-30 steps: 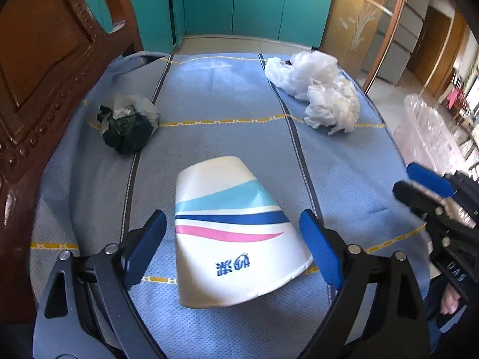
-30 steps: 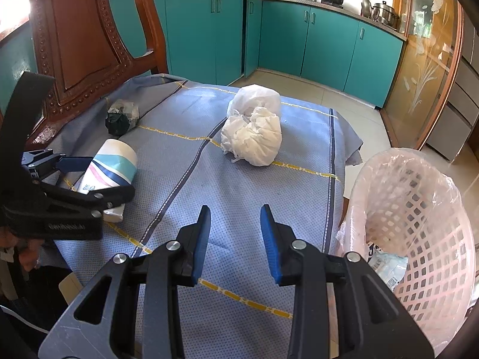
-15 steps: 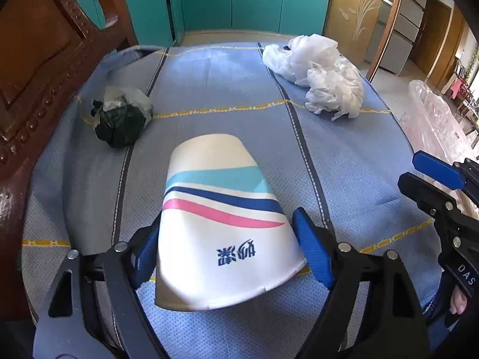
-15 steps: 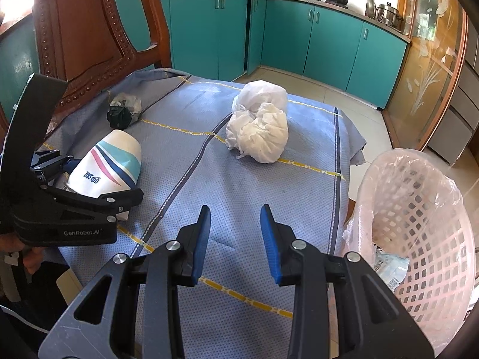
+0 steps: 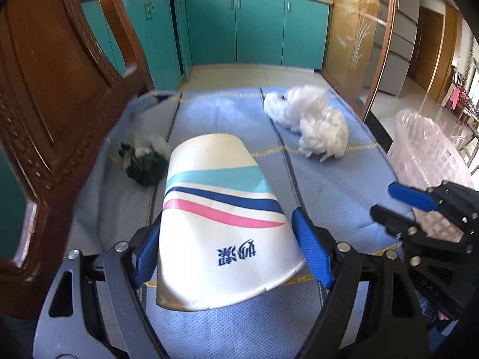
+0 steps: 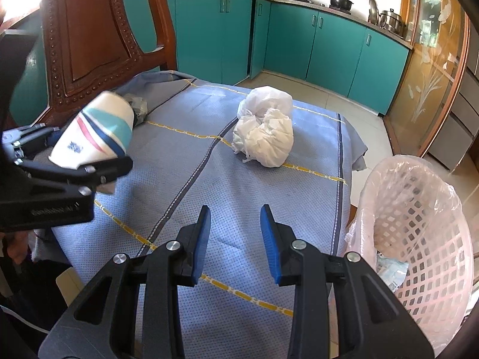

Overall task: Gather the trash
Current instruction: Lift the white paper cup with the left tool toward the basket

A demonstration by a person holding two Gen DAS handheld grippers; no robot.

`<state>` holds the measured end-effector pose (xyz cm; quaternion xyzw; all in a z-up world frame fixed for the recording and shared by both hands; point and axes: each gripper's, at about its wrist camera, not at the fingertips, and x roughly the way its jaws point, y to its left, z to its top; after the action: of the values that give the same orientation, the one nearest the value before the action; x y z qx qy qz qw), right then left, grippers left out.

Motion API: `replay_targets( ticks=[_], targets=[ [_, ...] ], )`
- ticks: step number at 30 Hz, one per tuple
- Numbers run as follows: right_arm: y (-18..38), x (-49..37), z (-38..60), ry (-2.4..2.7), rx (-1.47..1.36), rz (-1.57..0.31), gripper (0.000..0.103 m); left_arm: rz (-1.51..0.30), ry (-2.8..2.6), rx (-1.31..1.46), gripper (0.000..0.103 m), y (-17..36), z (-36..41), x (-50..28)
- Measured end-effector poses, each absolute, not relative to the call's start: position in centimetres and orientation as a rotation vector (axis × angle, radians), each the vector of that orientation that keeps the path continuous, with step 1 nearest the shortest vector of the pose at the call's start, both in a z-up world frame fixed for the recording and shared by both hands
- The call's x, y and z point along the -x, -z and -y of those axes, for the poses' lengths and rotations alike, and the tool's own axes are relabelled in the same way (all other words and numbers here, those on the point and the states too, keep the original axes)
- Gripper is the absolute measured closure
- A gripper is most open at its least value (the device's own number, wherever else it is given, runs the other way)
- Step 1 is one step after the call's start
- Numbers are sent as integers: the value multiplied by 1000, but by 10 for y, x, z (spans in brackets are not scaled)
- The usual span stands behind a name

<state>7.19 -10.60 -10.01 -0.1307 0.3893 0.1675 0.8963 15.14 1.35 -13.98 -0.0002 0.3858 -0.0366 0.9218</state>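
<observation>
the cup (image 5: 221, 224) is a white paper one with teal, navy and pink stripes and blue lettering, and it sits between the blue pads (image 5: 311, 251) of the left gripper (image 5: 229, 254). both pads press against its sides near the wide rim, so the gripper is pinching the cup. in the right wrist view the cup (image 6: 95, 134) is tilted, base up and away, and looks raised off the cloth (image 6: 239, 197), though a gap under it cannot be made out for certain.

taking the cup as the landmark: just beyond its base lies a dark wad (image 5: 143, 161) of black and clear plastic, on the cloth and partly hidden by the cup in the right wrist view. farther beyond and to the right of the cup lies a white wad (image 5: 311, 125) of crumpled bags, well apart from it. left of the cup stands a carved wooden chair (image 5: 51, 89), its back close to the dark wad. to the right of the cup, over the cloth, hangs the right gripper (image 6: 235, 239), its pads parted with nothing between them. past that gripper, farthest from the cup, a pink basket (image 6: 434, 239) lined with clear plastic stands beside the table edge, with some paper scraps at its bottom. behind everything run teal cabinets (image 5: 257, 30).
</observation>
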Motion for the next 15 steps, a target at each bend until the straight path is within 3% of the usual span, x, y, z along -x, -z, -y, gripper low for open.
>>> replay_targets(
  ticks=[15],
  targets=[
    [61, -55, 131, -267, 213, -632, 68, -630, 55, -5, 22, 101, -13, -130]
  ],
)
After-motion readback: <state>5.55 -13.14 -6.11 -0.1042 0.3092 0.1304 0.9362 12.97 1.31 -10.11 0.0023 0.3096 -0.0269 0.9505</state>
